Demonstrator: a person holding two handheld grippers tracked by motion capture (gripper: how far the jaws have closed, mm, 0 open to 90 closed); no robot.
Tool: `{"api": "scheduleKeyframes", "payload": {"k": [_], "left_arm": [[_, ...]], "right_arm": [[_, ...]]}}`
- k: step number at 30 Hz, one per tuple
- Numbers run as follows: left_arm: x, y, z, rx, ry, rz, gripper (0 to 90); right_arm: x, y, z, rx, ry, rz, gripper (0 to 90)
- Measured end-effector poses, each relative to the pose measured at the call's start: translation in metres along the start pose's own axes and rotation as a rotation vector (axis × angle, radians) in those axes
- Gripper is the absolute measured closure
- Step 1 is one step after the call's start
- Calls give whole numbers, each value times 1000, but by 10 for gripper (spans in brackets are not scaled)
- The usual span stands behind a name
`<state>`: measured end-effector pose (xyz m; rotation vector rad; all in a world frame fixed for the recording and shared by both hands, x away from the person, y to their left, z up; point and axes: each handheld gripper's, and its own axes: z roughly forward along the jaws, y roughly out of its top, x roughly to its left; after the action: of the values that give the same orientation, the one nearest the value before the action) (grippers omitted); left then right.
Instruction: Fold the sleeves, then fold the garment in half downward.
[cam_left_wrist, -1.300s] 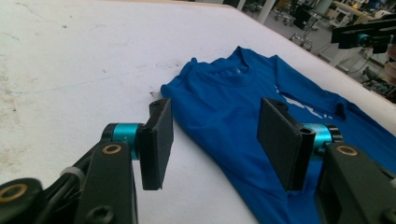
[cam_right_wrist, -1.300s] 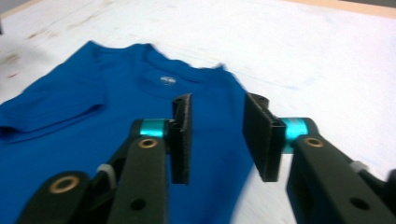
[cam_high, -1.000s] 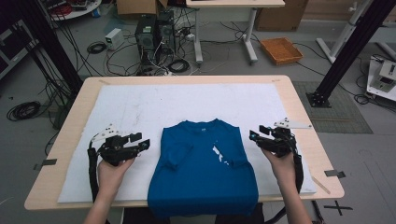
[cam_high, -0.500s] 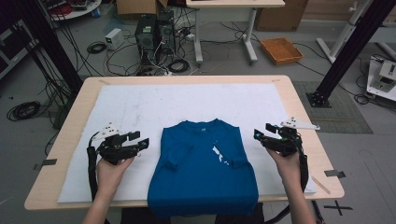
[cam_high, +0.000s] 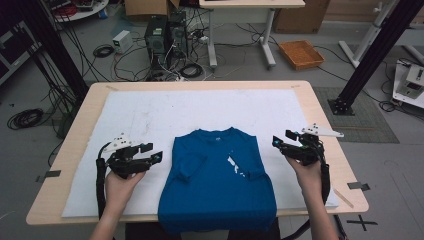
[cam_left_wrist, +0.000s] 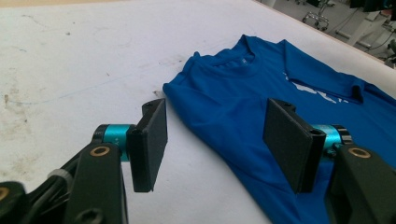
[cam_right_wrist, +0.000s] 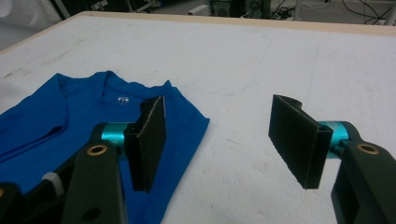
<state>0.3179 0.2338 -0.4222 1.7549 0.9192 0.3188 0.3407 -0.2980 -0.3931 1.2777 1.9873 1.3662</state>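
A blue T-shirt (cam_high: 217, 185) lies flat on the white mat, collar away from me, both sleeves folded inward, its hem hanging over the near table edge. My left gripper (cam_high: 154, 151) rests just left of the shirt, open, with the shirt's left edge (cam_left_wrist: 243, 107) lying beyond its jaws (cam_left_wrist: 215, 140). My right gripper (cam_high: 281, 139) sits just right of the shirt, open. Its jaws have just been opening and nothing is between them (cam_right_wrist: 219, 140). The shirt's shoulder (cam_right_wrist: 60, 116) lies beyond and behind its left jaw.
A white mat (cam_high: 150, 115) covers most of the wooden table (cam_high: 200, 85). Bare mat stretches behind the shirt and to both sides. On the floor beyond the table are cables, computer cases (cam_high: 165, 35) and an orange tray (cam_high: 301, 53).
The right gripper's jaws stand a little wider than before. Both hands and the shirt have stayed where they were.
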Motion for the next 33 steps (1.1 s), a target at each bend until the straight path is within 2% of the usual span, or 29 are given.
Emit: {"api": "scheduleKeyframes", "payload": {"k": [9, 19, 26, 30, 33], "left_arm": [[-3, 0, 3, 1, -12, -7, 396], [-3, 5, 14, 22, -5, -40, 396], [-4, 17, 36, 50, -31, -53, 400], [-1, 22, 50, 60, -31, -75, 407], [3, 24, 63, 93, -25, -91, 420]], "right_arm": [[3, 1, 3, 5, 8, -3, 367], [2, -3, 6, 23, 7, -2, 368], [2, -2, 16, 48, 18, -3, 372], [2, -1, 26, 62, 22, 2, 389], [2, 0, 34, 75, 25, 10, 428]]}}
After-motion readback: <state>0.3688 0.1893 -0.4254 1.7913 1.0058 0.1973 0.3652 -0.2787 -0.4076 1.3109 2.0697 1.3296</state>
